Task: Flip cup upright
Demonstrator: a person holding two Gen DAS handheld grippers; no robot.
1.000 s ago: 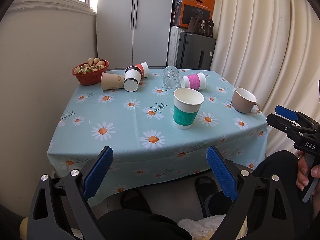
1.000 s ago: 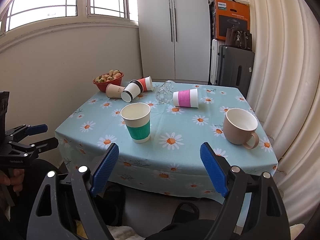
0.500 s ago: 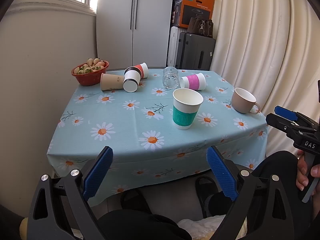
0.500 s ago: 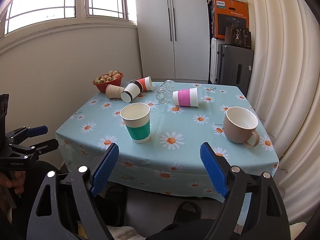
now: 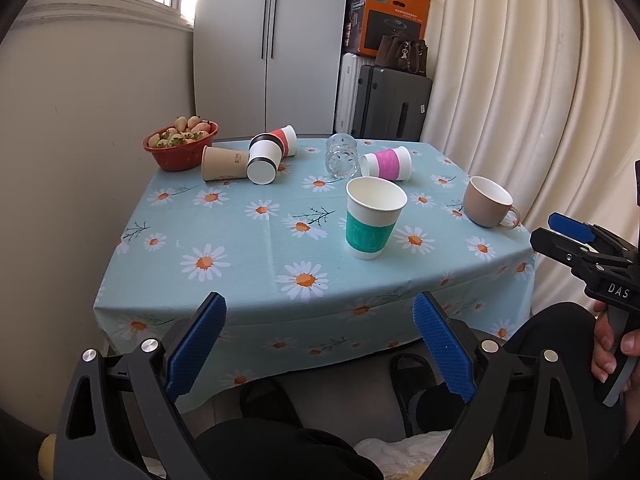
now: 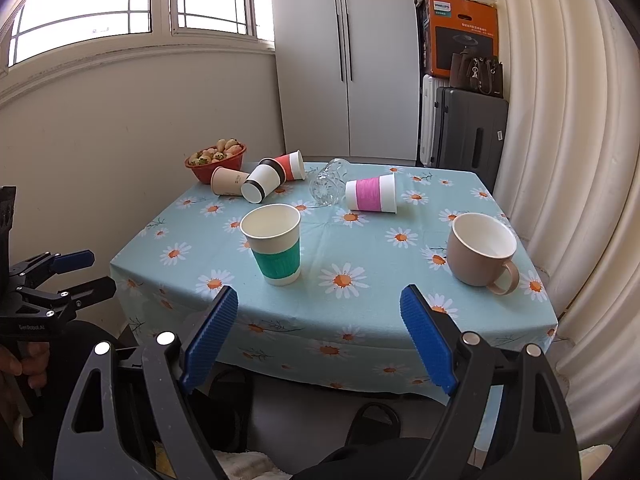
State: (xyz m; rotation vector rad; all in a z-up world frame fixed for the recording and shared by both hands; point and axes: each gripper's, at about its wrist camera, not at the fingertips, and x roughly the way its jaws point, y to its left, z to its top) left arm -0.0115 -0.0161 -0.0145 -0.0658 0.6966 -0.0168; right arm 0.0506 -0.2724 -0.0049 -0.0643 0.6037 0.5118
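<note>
Only table edge point(image 5: 304, 304) ahead, both grippers wide

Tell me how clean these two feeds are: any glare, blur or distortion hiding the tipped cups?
Left wrist: sharp; fisheye bends the table edges, corners vignetted black; the clear glass on its side is faint but readable. Right wrist: the window is blown out white, yet the pink-banded cup and the other tipped cups stay evenly lit, no glare.
</note>
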